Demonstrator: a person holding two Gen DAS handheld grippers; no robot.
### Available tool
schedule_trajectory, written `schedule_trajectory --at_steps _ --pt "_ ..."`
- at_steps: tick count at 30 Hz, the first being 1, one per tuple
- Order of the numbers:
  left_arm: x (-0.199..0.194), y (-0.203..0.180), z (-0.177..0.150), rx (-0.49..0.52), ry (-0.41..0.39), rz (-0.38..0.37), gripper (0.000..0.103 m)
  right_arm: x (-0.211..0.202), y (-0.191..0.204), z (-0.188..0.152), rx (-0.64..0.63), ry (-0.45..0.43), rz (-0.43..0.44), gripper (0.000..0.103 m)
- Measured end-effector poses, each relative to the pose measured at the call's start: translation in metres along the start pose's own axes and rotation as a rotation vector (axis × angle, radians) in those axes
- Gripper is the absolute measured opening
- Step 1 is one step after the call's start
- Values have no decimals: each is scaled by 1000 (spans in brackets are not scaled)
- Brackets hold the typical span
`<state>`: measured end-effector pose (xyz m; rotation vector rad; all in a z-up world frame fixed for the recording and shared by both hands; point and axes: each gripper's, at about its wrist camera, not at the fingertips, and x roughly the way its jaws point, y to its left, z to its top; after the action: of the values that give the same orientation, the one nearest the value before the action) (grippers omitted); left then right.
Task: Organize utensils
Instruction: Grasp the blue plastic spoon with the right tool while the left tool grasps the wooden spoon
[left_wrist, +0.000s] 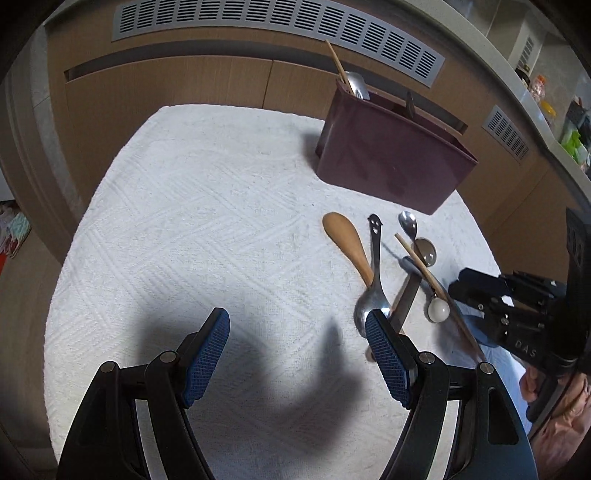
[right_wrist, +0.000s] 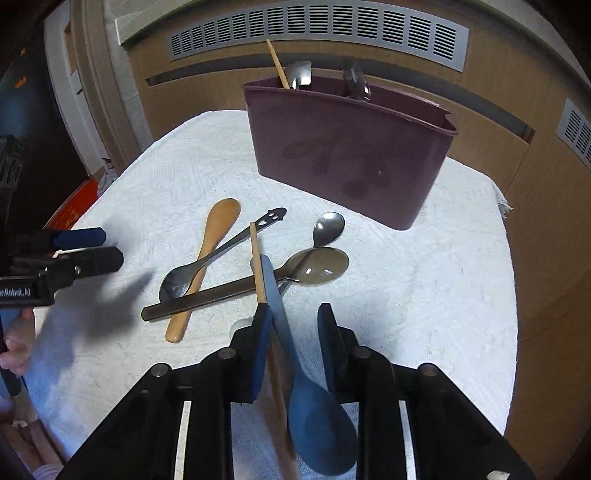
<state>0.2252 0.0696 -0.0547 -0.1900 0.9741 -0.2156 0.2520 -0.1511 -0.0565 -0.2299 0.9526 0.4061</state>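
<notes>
My right gripper (right_wrist: 291, 317) is spread apart, and a blue spoon (right_wrist: 314, 417) lies between my fingers, its big round end near me at 6 o'clock and its handle pointing away to 12. A wooden chopstick (right_wrist: 258, 266) lies just beside it, touching my left finger (right_wrist: 256, 354). I am not pinching either one. Ahead at 11 o'clock is a pile: a wooden spoon (right_wrist: 207, 258), a metal spoon with a smiley face (right_wrist: 221, 251), and a big metal spoon (right_wrist: 317, 264) crossing under the chopstick. The purple bin (right_wrist: 347, 155) stands at 12 o'clock on the white towel (right_wrist: 424, 295), with some utensils standing in it already. My left gripper (left_wrist: 297, 325) is spread wide over bare towel, holding nothing, with the pile at its 2 o'clock.
</notes>
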Motion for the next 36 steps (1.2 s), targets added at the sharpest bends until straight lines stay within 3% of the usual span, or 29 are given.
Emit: schedule_trajectory --at_steps 13,16,22,23,27,34,36 --pt "14 -3 -2 0 54 -12 76 21 -2 3 36 56 68 22" --pt "12 -6 -2 10 54 -10 76 23 -4 5 67 70 97 9" --pt "8 -15 6 37 21 -17 76 -15 -22 8 157 -42 107 9" --pt "8 -18 10 41 16 -35 74 -20 -26 8 173 -54 112 9" --pt "25 -34 29 52 73 -86 40 -34 -35 4 209 -89 112 9" --pt "83 -54 71 54 238 18 40 -38 -42 -11 252 -111 122 9" --pt "91 -63 79 88 244 52 40 -40 -45 -14 260 -119 119 9"
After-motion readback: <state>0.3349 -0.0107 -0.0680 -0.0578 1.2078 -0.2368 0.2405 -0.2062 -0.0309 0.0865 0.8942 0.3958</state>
